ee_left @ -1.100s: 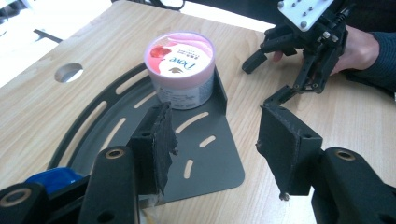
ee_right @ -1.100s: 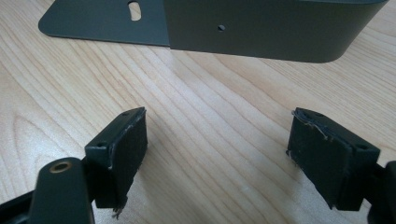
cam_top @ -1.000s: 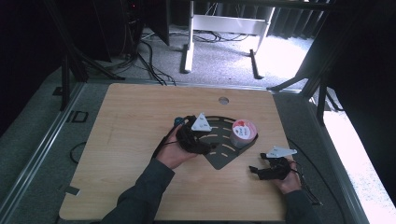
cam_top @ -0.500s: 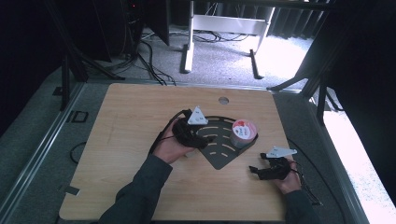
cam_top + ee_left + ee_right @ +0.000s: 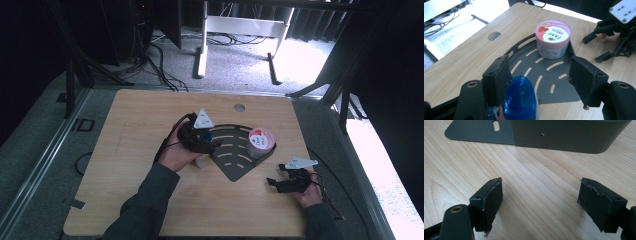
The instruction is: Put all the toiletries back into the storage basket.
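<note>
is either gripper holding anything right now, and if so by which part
Nothing is held. The left gripper has just been opening; the blue-capped bottle sits by one jaw, the other well clear. The right gripper is open over bare table.

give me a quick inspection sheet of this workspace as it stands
surface: wooden table with a round hole near the far edge
job's things: dark slotted corner tray; pink-lidded tub stands in its corner; blue-capped bottle at the tray's edge
clutter: nothing seen
grippers: left gripper has just been opening, the bottle between its jaws, beside the left one; right gripper open over bare wood
cables: cable trails from the left gripper; more on the floor
surroundings: grey carpet, white stand
</note>
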{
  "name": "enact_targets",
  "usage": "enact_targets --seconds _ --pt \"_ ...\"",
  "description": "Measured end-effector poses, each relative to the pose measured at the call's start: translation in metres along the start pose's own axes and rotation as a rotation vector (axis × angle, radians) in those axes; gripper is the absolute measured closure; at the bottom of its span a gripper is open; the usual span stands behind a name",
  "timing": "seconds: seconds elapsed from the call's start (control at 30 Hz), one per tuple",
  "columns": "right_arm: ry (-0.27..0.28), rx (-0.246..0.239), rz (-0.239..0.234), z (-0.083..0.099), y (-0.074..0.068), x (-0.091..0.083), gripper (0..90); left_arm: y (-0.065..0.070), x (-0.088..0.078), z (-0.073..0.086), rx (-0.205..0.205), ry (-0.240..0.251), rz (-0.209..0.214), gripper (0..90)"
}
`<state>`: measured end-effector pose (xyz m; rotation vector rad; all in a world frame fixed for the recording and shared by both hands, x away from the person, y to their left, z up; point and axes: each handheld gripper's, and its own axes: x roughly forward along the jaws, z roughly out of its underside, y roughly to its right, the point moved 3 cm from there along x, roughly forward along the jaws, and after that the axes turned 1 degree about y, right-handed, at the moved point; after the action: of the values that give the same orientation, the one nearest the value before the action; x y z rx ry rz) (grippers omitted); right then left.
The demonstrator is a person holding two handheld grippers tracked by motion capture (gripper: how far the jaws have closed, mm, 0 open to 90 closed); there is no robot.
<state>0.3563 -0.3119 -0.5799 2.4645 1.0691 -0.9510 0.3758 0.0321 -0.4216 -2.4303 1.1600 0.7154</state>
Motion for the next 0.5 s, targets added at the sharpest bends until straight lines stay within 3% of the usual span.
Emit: enact_targets --seconds 0.5 --pt "0.001 -0.001 0.0 0.0 0.0 0.0 19.6 -0.006 0.009 0.012 -0.005 -0.05 -0.029 40.3"
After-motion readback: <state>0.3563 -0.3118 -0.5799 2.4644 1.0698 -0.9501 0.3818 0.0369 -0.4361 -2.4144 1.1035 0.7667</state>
